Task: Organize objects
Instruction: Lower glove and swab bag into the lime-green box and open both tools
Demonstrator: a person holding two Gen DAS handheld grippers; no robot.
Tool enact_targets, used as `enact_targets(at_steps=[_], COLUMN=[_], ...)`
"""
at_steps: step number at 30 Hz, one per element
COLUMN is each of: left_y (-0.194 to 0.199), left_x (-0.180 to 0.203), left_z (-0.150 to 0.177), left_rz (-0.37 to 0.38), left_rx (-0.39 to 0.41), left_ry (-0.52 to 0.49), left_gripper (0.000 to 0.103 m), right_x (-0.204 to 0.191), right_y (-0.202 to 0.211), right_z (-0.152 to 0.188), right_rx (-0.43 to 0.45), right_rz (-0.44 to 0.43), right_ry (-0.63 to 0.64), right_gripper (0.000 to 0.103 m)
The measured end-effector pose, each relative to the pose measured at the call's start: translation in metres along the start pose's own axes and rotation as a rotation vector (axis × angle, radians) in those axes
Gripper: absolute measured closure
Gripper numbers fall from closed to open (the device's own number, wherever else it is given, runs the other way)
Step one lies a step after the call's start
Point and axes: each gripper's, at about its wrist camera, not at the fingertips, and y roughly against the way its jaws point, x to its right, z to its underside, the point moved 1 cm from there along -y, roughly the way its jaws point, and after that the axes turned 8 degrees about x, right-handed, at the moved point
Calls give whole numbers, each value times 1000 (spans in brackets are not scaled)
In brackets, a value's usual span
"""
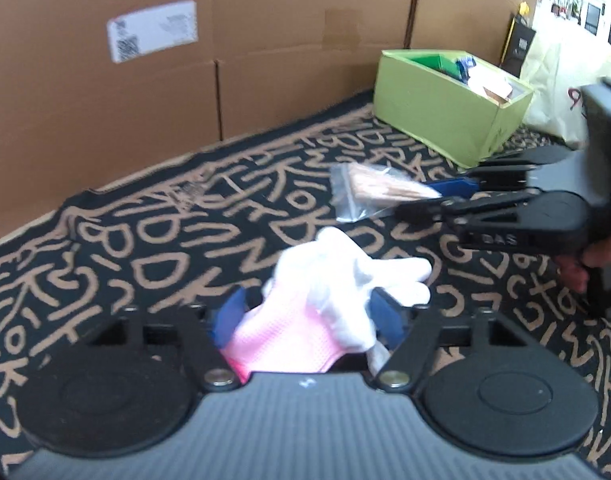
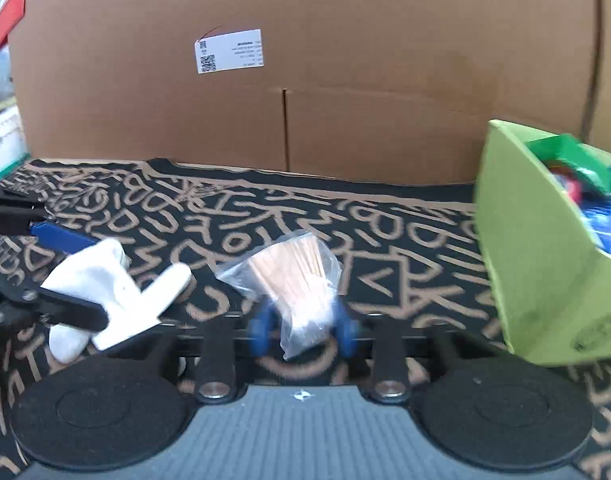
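The left gripper (image 1: 307, 316), black with blue finger pads, has its jaws closed on a pink and white fabric glove (image 1: 329, 300); the pink cuff sits between the pads and the white fingers of the glove stick out forward, a little blurred. In the right wrist view the same glove (image 2: 105, 292) appears at the left edge with the left gripper (image 2: 71, 280) around it, and part of that gripper is cut off by the picture border. The right gripper (image 2: 305, 332) has its jaws narrow around the lower end of a small clear plastic bag of thin wooden sticks (image 2: 295, 280); its blue pads are blurred, so I cannot see exactly how firmly they press. From the left wrist camera this bag (image 1: 375, 192) is seen at the tips of the right gripper (image 1: 441, 196), above the black cloth with tan letter pattern (image 1: 165, 248) that covers the surface. A light green cardboard box (image 1: 445, 120) stands open at the far right, near a brown cardboard wall (image 1: 285, 40) with a white printed label (image 1: 151, 31). Inside the box there are green, blue and white things, but they are too unclear to name. In the right wrist view the green box (image 2: 537, 260) is just beside the bag and is cut off at the edge. A pale plastic bag (image 1: 561, 80) lies behind the box, only partly visible.
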Motion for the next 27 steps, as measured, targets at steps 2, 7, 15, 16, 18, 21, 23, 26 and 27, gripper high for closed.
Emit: enact_targets(at_steps=[2, 7, 15, 16, 18, 21, 23, 26, 27], left_y=[-2, 4, 14, 15, 12, 1, -10, -30, -38], left_x=[7, 21, 69, 78, 96, 121, 137, 159, 167], left_z=[0, -6, -69, -79, -102, -135, -154, -179, -188], left_rz=[10, 60, 224, 236, 254, 269, 268, 244, 237], left_rx=[2, 7, 133, 156, 199, 238, 256, 281, 289], left_ry=[-20, 10, 39, 35, 29, 26, 27, 20, 16], left_gripper=[69, 85, 85, 85, 85, 85, 85, 85, 85], right_x=[-8, -4, 36, 42, 59, 86, 103, 131, 142], right_y=[12, 51, 126, 134, 148, 161, 165, 162, 158], right_z=[7, 20, 8, 5, -1, -10, -17, -26, -30], right_rx=[9, 54, 213, 233, 272, 320, 348, 376, 380], right_rz=[14, 18, 133, 162, 219, 307, 360, 446, 470], right_ry=[6, -70, -191, -197, -212, -231, -238, -247, -252], right_gripper=[79, 82, 82, 82, 82, 82, 82, 82, 82])
